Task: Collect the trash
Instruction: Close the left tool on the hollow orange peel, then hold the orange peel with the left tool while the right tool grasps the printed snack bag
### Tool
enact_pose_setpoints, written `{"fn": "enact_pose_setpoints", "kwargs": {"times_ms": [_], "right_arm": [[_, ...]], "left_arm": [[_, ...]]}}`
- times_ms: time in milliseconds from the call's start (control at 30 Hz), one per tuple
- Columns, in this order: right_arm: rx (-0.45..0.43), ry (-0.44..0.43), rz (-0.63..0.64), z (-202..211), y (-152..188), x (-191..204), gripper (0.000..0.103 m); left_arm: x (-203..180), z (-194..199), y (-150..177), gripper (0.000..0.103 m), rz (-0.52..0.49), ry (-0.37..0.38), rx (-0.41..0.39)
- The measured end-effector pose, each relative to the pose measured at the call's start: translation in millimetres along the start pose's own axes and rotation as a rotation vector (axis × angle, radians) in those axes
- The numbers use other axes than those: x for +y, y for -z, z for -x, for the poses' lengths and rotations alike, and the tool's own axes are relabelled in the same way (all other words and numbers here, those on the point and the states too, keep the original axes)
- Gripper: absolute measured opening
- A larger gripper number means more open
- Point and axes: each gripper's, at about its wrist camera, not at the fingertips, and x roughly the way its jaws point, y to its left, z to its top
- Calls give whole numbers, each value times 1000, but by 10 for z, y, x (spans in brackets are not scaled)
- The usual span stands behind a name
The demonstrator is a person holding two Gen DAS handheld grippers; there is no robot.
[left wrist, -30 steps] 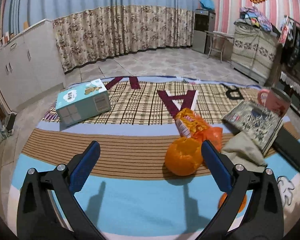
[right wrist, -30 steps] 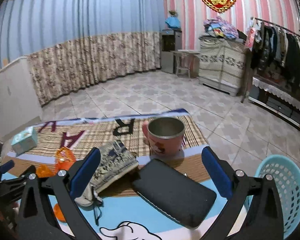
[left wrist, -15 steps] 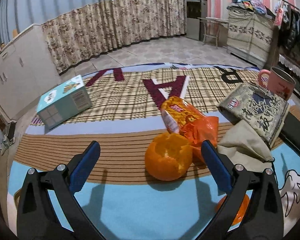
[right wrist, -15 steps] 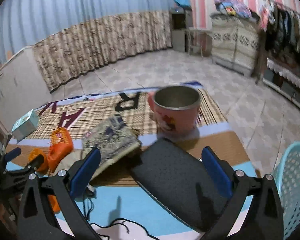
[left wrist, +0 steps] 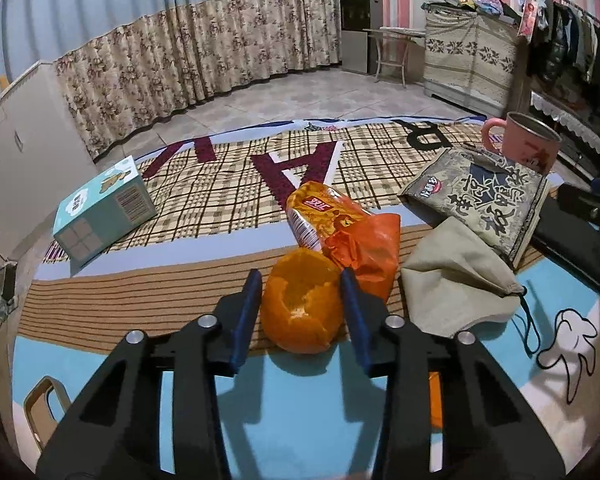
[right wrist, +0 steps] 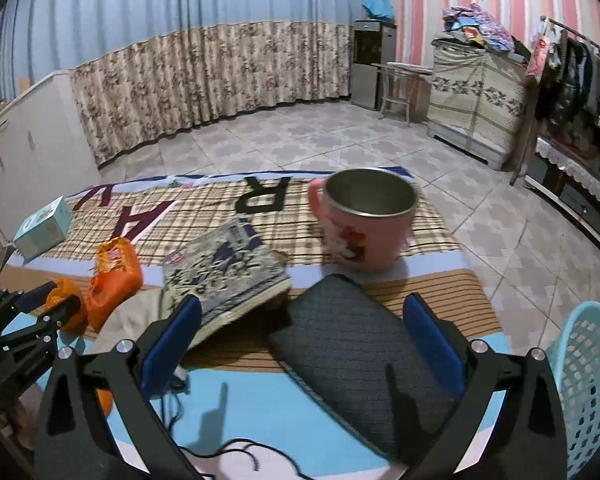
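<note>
My left gripper [left wrist: 302, 300] is shut on a hollow orange peel [left wrist: 302, 308] that rests on the mat. Just behind it lies an orange snack wrapper [left wrist: 340, 228]. The same peel [right wrist: 66, 306] and wrapper [right wrist: 114, 276] show at the far left of the right wrist view, with the left gripper [right wrist: 56, 298] around the peel. My right gripper [right wrist: 300, 340] is open and empty, held above a dark grey pouch [right wrist: 352, 340]. A light blue mesh basket [right wrist: 588, 364] stands at the right edge.
A beige cloth mask [left wrist: 456, 284], a patterned packet [left wrist: 484, 200], a pink mug [left wrist: 528, 144] and a teal box [left wrist: 104, 208] lie on the mat. Another orange piece [right wrist: 102, 402] lies near the front. Tiled floor, cabinets and a clothes rack surround the mat.
My left gripper moved forward and closed on the orange peel. My right gripper moved a little closer to the mug and pouch and stayed open.
</note>
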Motion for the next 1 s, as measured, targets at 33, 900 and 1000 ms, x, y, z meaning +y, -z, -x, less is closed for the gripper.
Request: {"fn": "enact_pose_setpoints", "kwargs": {"times_ms": [33, 900, 1000], "right_arm": [[7, -5, 4, -21, 7, 30, 98], [64, -91, -65, -234, 13, 160, 15], [44, -106, -86, -147, -7, 79, 13]], "left_arm": [[17, 14, 0, 37, 6, -1, -1], [361, 367, -74, 37, 131, -46, -82], [310, 405, -95, 37, 117, -54, -94]]}}
